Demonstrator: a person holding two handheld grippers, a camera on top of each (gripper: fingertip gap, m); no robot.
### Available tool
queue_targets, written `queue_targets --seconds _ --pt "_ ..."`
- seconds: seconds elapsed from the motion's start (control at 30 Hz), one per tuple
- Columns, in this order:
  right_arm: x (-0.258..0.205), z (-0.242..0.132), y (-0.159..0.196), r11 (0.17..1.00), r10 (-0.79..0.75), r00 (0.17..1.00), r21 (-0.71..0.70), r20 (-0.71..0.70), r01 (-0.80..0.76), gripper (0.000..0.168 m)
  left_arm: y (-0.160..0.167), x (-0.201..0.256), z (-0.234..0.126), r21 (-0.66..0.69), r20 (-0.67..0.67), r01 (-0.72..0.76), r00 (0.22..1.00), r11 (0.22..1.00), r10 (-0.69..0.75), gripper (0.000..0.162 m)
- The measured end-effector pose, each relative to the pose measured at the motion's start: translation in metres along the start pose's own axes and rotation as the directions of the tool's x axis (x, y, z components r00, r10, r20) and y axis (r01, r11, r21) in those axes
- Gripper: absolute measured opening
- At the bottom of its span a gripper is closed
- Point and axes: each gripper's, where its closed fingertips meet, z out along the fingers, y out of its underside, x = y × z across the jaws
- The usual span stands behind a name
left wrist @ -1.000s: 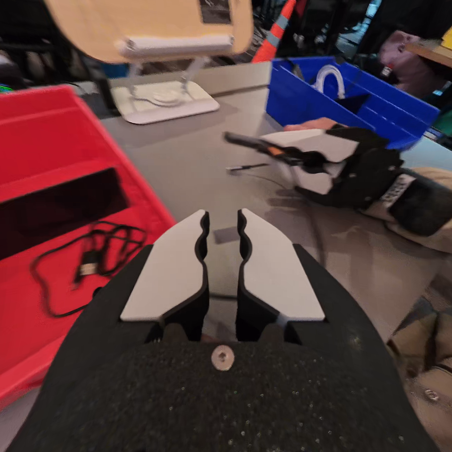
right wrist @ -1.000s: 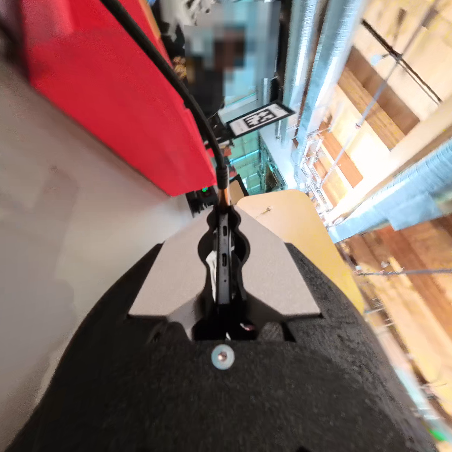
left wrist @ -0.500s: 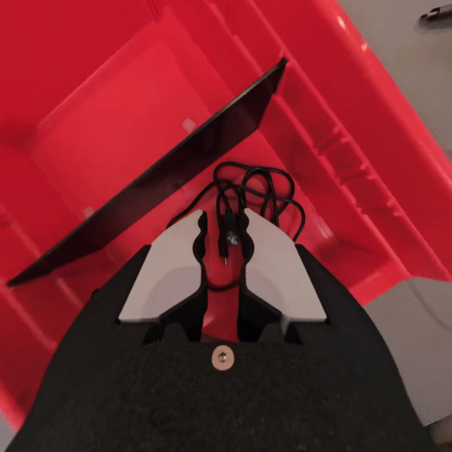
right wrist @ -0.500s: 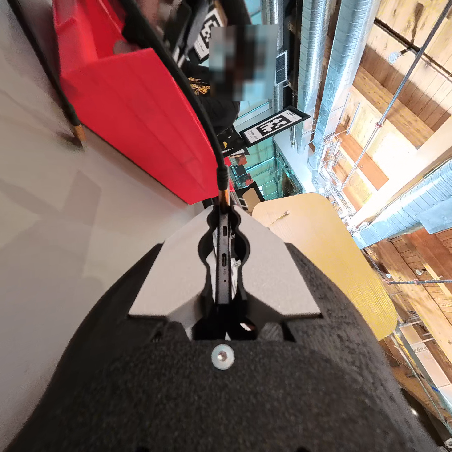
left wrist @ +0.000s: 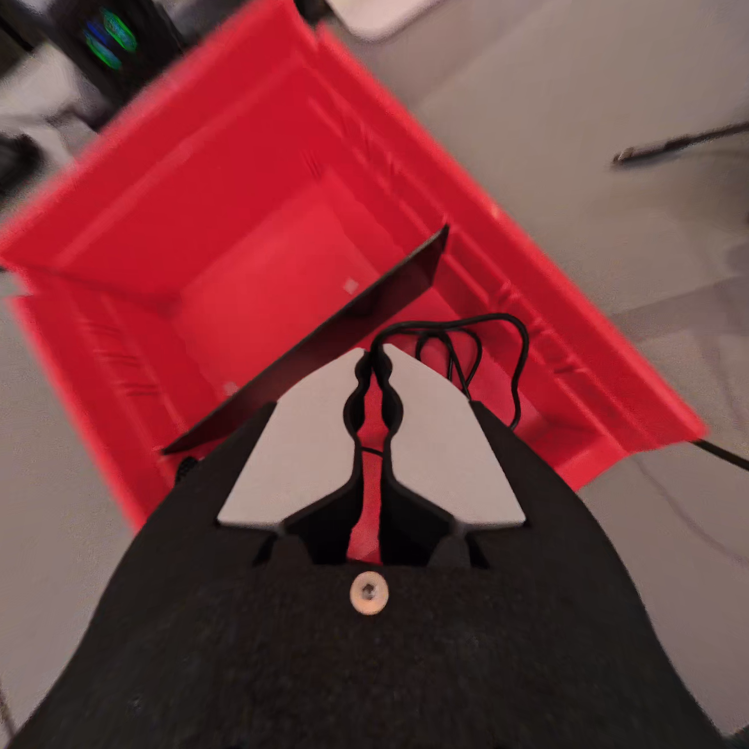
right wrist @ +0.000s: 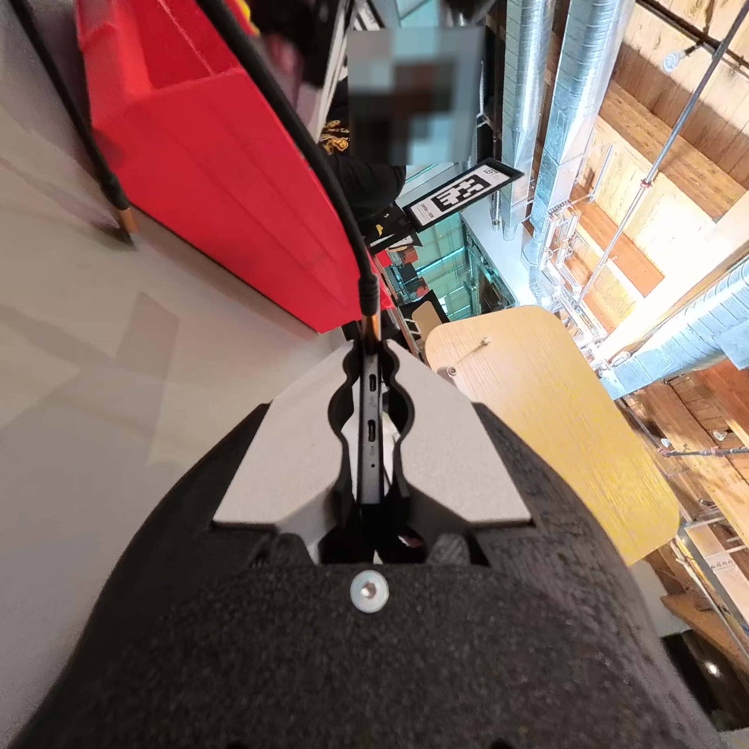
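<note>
In the left wrist view my left gripper (left wrist: 375, 353) is shut on a thin black cable (left wrist: 492, 322). It holds the cable above the front section of a red bin (left wrist: 227, 194), and the loops hang to the right of the fingertips. A black divider panel (left wrist: 324, 344) stands across the bin just behind the fingers. In the right wrist view my right gripper (right wrist: 371, 349) is shut on a slim dark device (right wrist: 371, 409), held edge-on with its ports showing. A black cable with a copper-coloured plug (right wrist: 369, 324) goes into the device's far end. The red bin (right wrist: 210, 170) lies beyond it.
The bin stands on a grey table (left wrist: 608, 283). A blurred dark cable end (left wrist: 673, 146) lies on the table at the right. In the right wrist view a second copper-tipped cable end (right wrist: 125, 219) lies by the bin, with a pale wooden board (right wrist: 547, 425) and a person behind.
My left gripper swung from the table to over the red bin, closed on the black cable and raised it. My right gripper stayed shut on the device and tilted slightly.
</note>
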Motion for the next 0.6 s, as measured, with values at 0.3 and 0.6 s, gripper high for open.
queue_targets --seconds 0.3,0.6 --pt "0.040 -0.001 0.037 0.961 0.250 0.959 -0.083 -0.132 -0.262 0.008 -0.126 0.068 -0.225 0.738 -0.014 -0.006 1.000 0.675 0.024 0.002" --pt "0.055 -0.004 0.059 0.902 0.398 0.899 -0.102 -0.185 -0.420 0.008 -0.167 0.130 -0.323 0.872 0.001 -0.067 0.991 0.485 0.134 0.002"
